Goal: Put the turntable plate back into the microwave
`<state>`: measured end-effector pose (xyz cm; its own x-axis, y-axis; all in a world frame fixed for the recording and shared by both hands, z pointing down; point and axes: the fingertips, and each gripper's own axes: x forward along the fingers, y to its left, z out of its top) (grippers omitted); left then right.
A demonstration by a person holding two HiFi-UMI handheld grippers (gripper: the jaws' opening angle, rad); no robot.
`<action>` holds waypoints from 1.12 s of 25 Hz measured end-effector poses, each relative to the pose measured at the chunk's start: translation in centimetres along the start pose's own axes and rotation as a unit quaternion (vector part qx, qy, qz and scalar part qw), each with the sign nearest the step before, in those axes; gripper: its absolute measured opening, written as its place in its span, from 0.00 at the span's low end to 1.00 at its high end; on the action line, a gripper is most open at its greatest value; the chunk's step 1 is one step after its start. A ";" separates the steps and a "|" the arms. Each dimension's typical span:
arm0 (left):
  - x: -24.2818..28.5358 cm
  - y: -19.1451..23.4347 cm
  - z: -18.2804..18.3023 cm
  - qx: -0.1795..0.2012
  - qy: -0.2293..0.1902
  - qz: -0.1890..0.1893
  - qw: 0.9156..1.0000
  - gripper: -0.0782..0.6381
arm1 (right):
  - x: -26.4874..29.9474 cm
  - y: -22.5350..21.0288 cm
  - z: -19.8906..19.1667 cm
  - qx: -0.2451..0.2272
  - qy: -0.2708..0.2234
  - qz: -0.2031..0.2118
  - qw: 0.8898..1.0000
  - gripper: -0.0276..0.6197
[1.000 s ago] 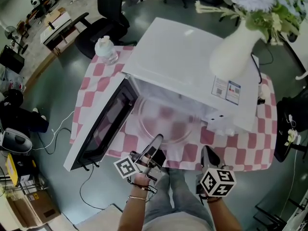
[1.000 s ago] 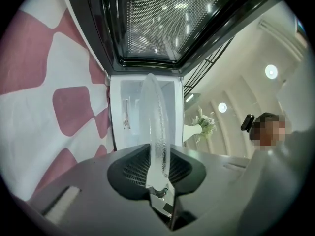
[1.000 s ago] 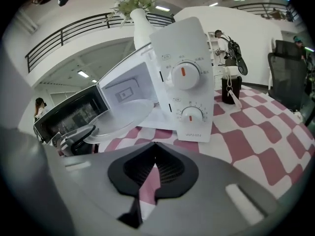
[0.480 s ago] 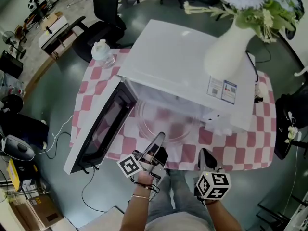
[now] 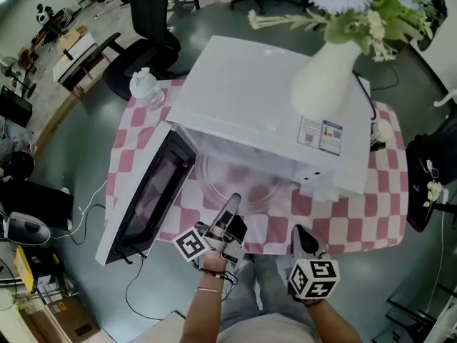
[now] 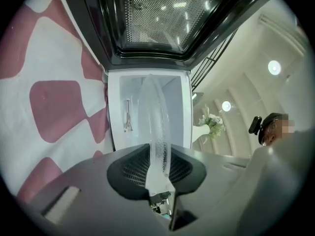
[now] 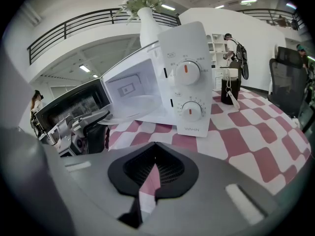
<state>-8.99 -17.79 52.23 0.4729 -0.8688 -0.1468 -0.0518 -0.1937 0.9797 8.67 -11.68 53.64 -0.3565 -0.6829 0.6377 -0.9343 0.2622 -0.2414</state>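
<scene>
Turntable plate [image 5: 239,181]: clear glass disc, near rim clamped between the fingers of the left gripper [image 5: 232,207]. Its body reaches ahead of them, lying near level, into the open microwave [image 5: 264,98]; apparently not yet seated. Likely travel: straight forward, away from the person. Right gripper [image 5: 303,240]: fingers together, empty, beside the left at the worktop [image 5: 350,224] edge, farther from the plate.

left gripper [image 5: 232,206] is pointing forward, jaws pinched on the rim of the plate [image 5: 246,186]. right gripper [image 5: 300,236] sits beside it, tilted down, jaws closed together on nothing.
</scene>
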 end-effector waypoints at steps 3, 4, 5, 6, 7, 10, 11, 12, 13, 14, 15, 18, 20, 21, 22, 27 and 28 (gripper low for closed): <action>0.6 0.0 0.1 0.004 0.004 -0.002 1.000 0.20 | 0.0 0.0 -0.1 -0.004 0.001 -0.002 1.000 0.06; 0.8 -0.1 0.1 0.005 0.004 -0.003 1.000 0.20 | 0.0 -0.1 -0.1 -0.005 0.002 -0.002 1.000 0.06; 1.0 -0.1 0.2 0.004 0.005 -0.003 1.000 0.20 | -0.1 -0.1 -0.1 -0.006 0.003 -0.003 1.000 0.06; 1.2 0.0 0.2 0.003 0.004 -0.003 1.000 0.20 | -0.1 -0.2 -0.2 -0.007 0.004 -0.005 1.000 0.06; 1.4 0.0 0.2 0.001 0.003 -0.004 1.000 0.20 | -0.1 -0.3 -0.2 -0.007 0.005 -0.006 1.000 0.06; 1.9 0.3 0.4 -0.004 0.001 -0.004 1.000 0.20 | -0.1 -0.6 -0.1 -0.006 0.005 -0.010 1.000 0.06; 2.0 0.4 0.5 -0.004 0.000 -0.003 1.000 0.20 | -0.1 -0.7 -0.1 -0.005 0.005 -0.012 1.000 0.06; 2.2 0.5 0.6 -0.006 -0.001 -0.003 1.000 0.20 | -0.1 -0.8 0.0 -0.004 0.005 -0.013 1.000 0.06; 2.5 0.6 0.7 -0.007 -0.001 -0.002 1.000 0.20 | -0.1 -0.9 0.0 -0.003 0.005 -0.015 1.000 0.06; 2.7 0.7 0.8 -0.007 -0.002 -0.001 1.000 0.20 | -0.1 -1.1 0.1 -0.002 0.005 -0.016 1.000 0.06; 2.9 0.8 0.9 -0.008 -0.002 -0.001 1.000 0.20 | -0.1 -1.2 0.1 -0.001 0.005 -0.018 1.000 0.06; 3.5 0.8 1.3 -0.005 -0.002 -0.001 1.000 0.20 | -0.2 -1.6 0.2 0.002 0.006 -0.023 1.000 0.06; 3.9 0.8 1.4 -0.005 -0.002 -0.003 1.000 0.20 | -0.2 -1.7 0.2 0.004 0.006 -0.026 1.000 0.06; 4.1 0.9 1.5 -0.006 -0.002 -0.003 1.000 0.20 | -0.2 -1.8 0.2 0.004 0.006 -0.027 1.000 0.06; 4.3 0.9 1.5 -0.007 -0.002 -0.003 1.000 0.20 | -0.1 -1.9 0.2 0.005 0.006 -0.028 1.000 0.06; 5.2 1.0 1.5 -0.009 0.002 0.001 1.000 0.20 | 0.0 -2.1 0.4 0.008 0.007 -0.032 0.999 0.06; 5.4 1.0 1.5 -0.008 0.003 0.002 1.000 0.20 | 0.0 -2.2 0.5 0.009 0.007 -0.033 0.999 0.06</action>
<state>-7.81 -23.36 52.26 0.4783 -0.8666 -0.1422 -0.0392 -0.1828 0.9824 10.68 -12.57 53.82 -0.2945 -0.6892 0.6620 -0.9556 0.2052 -0.2114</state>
